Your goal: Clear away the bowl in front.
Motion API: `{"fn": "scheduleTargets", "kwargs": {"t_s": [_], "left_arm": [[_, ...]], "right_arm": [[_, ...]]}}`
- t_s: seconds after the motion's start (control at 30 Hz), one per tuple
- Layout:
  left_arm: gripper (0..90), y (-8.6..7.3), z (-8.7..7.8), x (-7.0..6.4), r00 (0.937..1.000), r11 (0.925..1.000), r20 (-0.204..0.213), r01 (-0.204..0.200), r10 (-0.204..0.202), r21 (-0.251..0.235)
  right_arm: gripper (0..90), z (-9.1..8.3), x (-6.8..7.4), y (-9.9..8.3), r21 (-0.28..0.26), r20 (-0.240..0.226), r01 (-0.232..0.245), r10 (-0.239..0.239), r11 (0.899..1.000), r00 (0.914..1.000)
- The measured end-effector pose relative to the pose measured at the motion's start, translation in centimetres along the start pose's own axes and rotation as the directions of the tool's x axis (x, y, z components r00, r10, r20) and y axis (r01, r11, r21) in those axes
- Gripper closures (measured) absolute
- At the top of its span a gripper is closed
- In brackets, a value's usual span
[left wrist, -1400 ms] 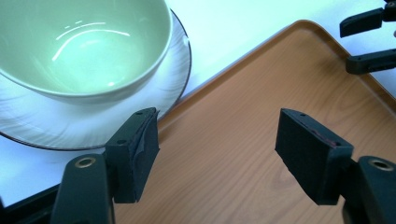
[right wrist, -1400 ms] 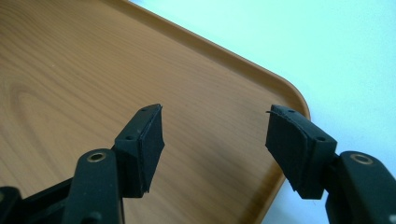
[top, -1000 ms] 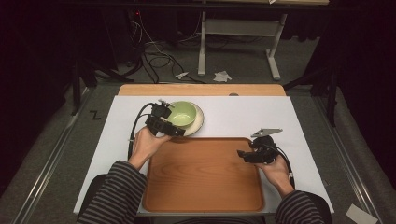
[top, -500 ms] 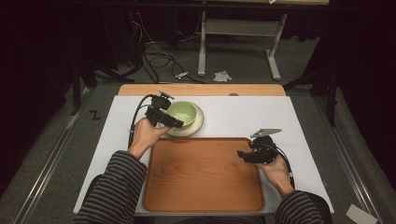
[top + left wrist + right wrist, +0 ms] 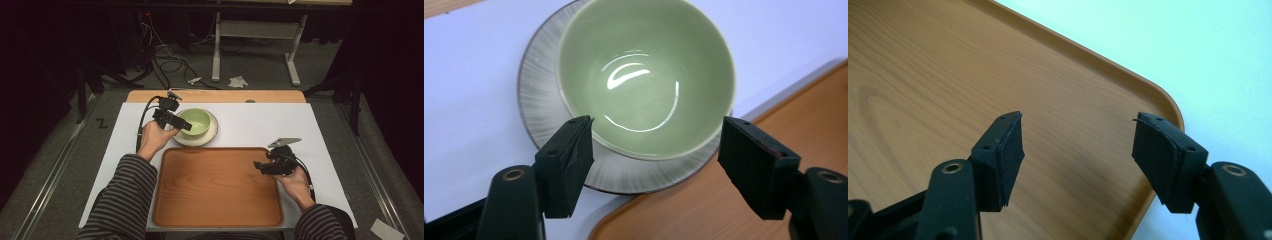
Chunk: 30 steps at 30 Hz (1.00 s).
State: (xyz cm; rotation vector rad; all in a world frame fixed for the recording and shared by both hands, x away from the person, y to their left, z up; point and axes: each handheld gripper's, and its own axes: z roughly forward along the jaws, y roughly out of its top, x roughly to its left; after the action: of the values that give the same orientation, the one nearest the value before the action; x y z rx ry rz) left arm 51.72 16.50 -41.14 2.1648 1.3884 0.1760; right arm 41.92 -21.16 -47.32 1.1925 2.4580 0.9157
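A pale green bowl (image 5: pixel 196 122) (image 5: pixel 644 75) sits on a grey-streaked saucer (image 5: pixel 212 134) (image 5: pixel 536 95) on the white table, just beyond the wooden tray (image 5: pixel 215 205) (image 5: pixel 704 200) (image 5: pixel 923 75). My left gripper (image 5: pixel 179 123) (image 5: pixel 656 150) hovers open at the bowl's left rim, its jaws spread on either side of the bowl's near edge without touching it. My right gripper (image 5: pixel 259 166) (image 5: pixel 1078 145) is open over the tray's right side, holding nothing.
The white tabletop (image 5: pixel 260 125) stretches to the right of the bowl. A wooden strip (image 5: pixel 215 96) borders the table's far edge. Beyond it stand a metal frame (image 5: pixel 255 30) and loose cables (image 5: pixel 165 65) on the floor.
My left gripper has moved forward and up along the bowl's left side, its arm stretching further over the table. The right gripper has stayed put.
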Motion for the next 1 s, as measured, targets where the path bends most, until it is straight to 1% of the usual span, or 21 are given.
{"fn": "scheduleTargets", "kwargs": {"t_s": [0.1, 0.2, 0.3, 0.33, 0.43, 0.5, 0.63, 0.73, 0.87, 1.0], "left_arm": [[34.3, 0.3, 0.2, 0.4, 0.9998, 0.9999, -0.018, 0.008, -0.008, 0.014], [34.4, 0.4, 0.4, 0.6, 0.9995, 0.9997, -0.028, 0.017, -0.017, 0.02], [34.3, 0.8, 0.8, 1.2, 0.9982, 0.9991, -0.049, 0.037, -0.036, 0.021], [34.1, 0.8, 0.8, 1.2, 0.9982, 0.9991, -0.049, 0.037, -0.036, 0.021], [33.8, 1.0, 1.3, 1.7, 0.9963, 0.9977, -0.064, 0.059, -0.057, 0.032], [34.1, 1.1, 1.6, 2.0, 0.9946, 0.9956, -0.064, 0.085, -0.082, 0.04], [33.9, 1.1, 2.3, 2.5, 0.9918, 0.9928, -0.07, 0.111, -0.107, 0.047], [33.9, 1.2, 2.7, 2.6, 0.991, 0.9919, -0.073, 0.116, -0.112, 0.052], [35.7, 1.2, 4.0, 2.9, 0.9891, 0.9883, -0.076, 0.132, -0.126, 0.077], [42.2, 1.2, 4.5, 3.1, 0.988, 0.9869, -0.08, 0.139, -0.132, 0.082]], "right_arm": [[38.5, 0.0, 0.0, 0.0, 0.008, 0.002, 0.004, -0.004, 1.0, 1.0], [38.6, 0.0, 0.1, 0.0, 0.009, 0.001, 0.005, -0.005, 1.0, 1.0], [38.5, 0.0, 0.0, 0.0, 0.0, -0.004, 0.001, -0.001, 1.0, 1.0], [38.5, -0.1, 0.0, 0.0, -0.006, -0.004, 0.004, -0.004, 1.0, 1.0], [38.4, -0.1, 0.0, 0.0, -0.011, -0.006, 0.004, -0.004, 1.0, 1.0], [38.4, -0.1, 0.0, 0.0, -0.01, -0.008, 0.003, -0.004, 1.0, 1.0], [38.4, 0.0, 0.1, 0.0, -0.007, -0.013, 0.006, -0.006, 1.0, 0.9999], [38.4, 0.0, 0.1, 0.0, -0.007, -0.012, 0.006, -0.006, 1.0, 0.9999], [38.4, 0.0, 0.1, 0.0, -0.007, -0.013, 0.009, -0.009, 1.0, 0.9999], [38.4, 0.0, 0.1, 0.0, -0.004, -0.015, 0.015, -0.015, 1.0, 0.9998]]}}
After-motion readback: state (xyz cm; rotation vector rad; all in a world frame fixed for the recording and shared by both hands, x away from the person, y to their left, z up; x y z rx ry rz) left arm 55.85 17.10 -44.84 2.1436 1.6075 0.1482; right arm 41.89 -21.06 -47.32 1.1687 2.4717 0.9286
